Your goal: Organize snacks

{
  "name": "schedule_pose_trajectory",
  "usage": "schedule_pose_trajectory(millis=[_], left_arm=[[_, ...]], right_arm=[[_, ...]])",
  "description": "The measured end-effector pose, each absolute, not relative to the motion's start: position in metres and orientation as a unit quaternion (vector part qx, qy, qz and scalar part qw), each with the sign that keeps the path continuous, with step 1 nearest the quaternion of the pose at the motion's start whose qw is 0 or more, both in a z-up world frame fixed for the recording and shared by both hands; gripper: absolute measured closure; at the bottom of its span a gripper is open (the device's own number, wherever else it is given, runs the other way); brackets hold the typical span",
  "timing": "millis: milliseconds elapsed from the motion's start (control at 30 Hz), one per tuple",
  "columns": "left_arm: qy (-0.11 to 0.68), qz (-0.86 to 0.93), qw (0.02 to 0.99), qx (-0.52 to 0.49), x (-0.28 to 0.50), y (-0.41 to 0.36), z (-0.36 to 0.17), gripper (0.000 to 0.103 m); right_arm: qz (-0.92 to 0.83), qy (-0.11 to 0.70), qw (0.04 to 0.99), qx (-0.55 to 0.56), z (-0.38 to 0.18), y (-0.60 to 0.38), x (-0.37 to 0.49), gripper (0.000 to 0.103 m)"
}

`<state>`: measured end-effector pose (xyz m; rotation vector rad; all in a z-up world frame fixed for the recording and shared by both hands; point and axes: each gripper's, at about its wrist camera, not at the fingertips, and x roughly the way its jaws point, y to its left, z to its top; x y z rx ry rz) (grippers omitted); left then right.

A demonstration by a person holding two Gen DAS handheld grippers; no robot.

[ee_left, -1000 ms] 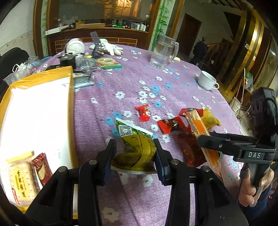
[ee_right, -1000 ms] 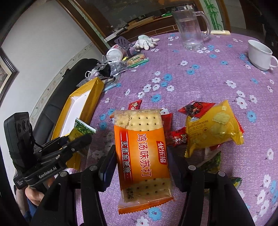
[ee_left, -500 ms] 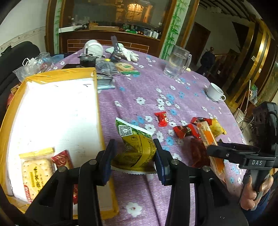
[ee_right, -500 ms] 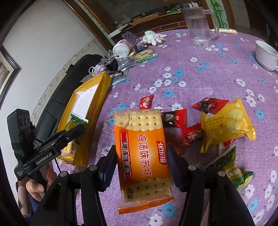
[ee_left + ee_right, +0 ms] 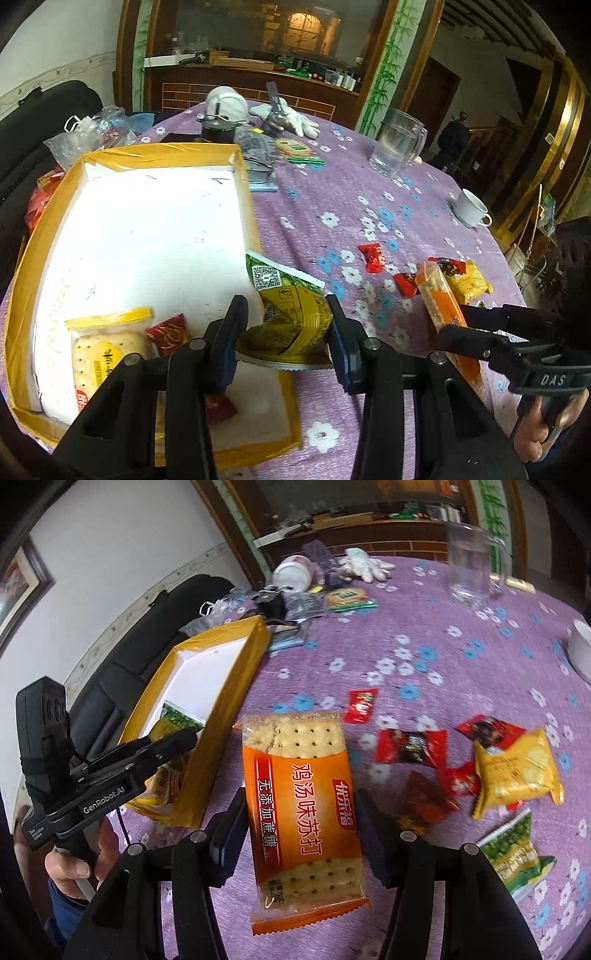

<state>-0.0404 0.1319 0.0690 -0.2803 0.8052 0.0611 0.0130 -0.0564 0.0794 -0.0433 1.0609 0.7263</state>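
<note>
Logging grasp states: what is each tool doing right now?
Left tool: closed on the green snack packet.
Right tool: closed on the orange cracker pack.

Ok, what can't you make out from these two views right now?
- Left wrist view: the yellow cracker pack and red candy in the tray are partly hidden by the left gripper.
- Right wrist view: the white cup is cut off by the frame edge.
- Right wrist view: the glass mug is blurred.
</note>
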Motion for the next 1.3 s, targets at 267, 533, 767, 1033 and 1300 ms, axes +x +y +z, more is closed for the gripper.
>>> schedule_pose_trajectory(millis=[267, 533, 767, 1033, 1300], left_arm=[[0.385, 0.052, 0.909, -0.147, -0.046, 0.154, 0.067, 0.063], [0.385, 0.078, 0.904, -0.166, -0.049, 0.182, 0.059, 0.063], [0.387, 0.116, 0.898, -0.172, -0.049, 0.213, 0.056, 0.063], [0.4, 0.145, 0.887, -0.181, -0.047, 0.239, 0.042, 0.063], [0.405, 0.155, 0.88, -0.191, -0.049, 0.249, 0.033, 0.063]], right_arm=[[0.351, 0.482, 0.801, -0.056, 0.085, -0.013, 0.004, 0.046], [0.368, 0.477, 0.794, -0.079, 0.084, 0.026, -0.003, 0.046], [0.389, 0.476, 0.785, -0.082, 0.087, 0.06, -0.002, 0.046], [0.402, 0.478, 0.776, -0.087, 0.087, 0.101, 0.005, 0.046], [0.397, 0.484, 0.774, -0.096, 0.072, 0.138, 0.019, 0.046]])
